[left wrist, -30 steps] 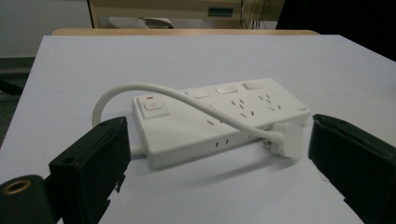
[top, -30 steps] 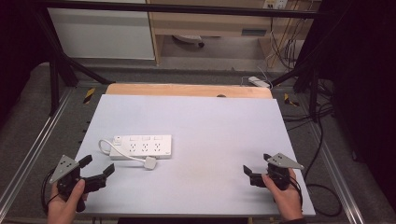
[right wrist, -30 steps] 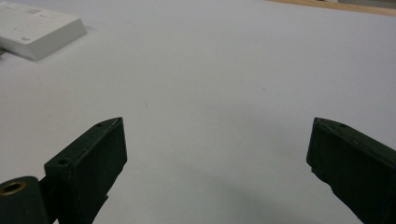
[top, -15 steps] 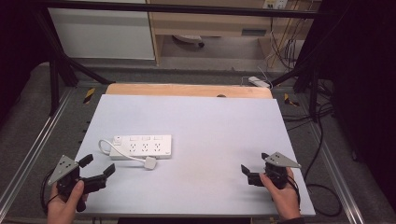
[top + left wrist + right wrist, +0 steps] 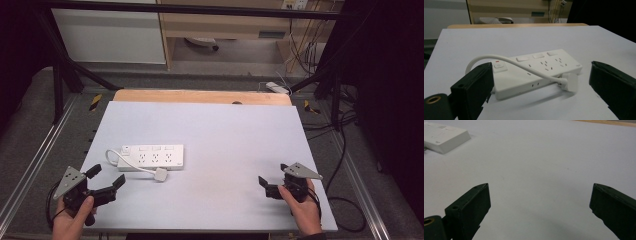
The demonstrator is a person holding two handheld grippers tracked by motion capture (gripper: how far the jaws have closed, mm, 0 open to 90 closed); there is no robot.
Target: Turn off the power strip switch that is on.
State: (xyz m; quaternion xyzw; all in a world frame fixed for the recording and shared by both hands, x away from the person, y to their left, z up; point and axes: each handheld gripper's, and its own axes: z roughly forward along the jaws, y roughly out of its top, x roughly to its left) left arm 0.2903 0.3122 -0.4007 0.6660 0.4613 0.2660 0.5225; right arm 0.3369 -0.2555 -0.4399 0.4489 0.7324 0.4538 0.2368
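A white power strip (image 5: 152, 157) lies flat on the tabletop (image 5: 225, 135), just ahead of the left gripper (image 5: 106, 182) and slightly toward its right finger. In the left gripper view the strip (image 5: 536, 68) sits between the two spread fingers (image 5: 474, 85) without touching either. Its white cord (image 5: 511, 63) arches over the body and ends in a blocky plug (image 5: 570, 81) resting on the tabletop against the strip's near edge. The right gripper (image 5: 267, 186) is well apart from the strip, its fingers (image 5: 471, 205) also spread wide over bare surface, with a corner of the strip (image 5: 445, 136) far ahead beyond the left finger.

The strip is smooth, hard plastic, rectangular, with three sockets, switches and a round power button. The tabletop is matte pale grey with a wooden strip (image 5: 200, 96) along its far edge. Open surface stretches ahead of both grippers and between them.
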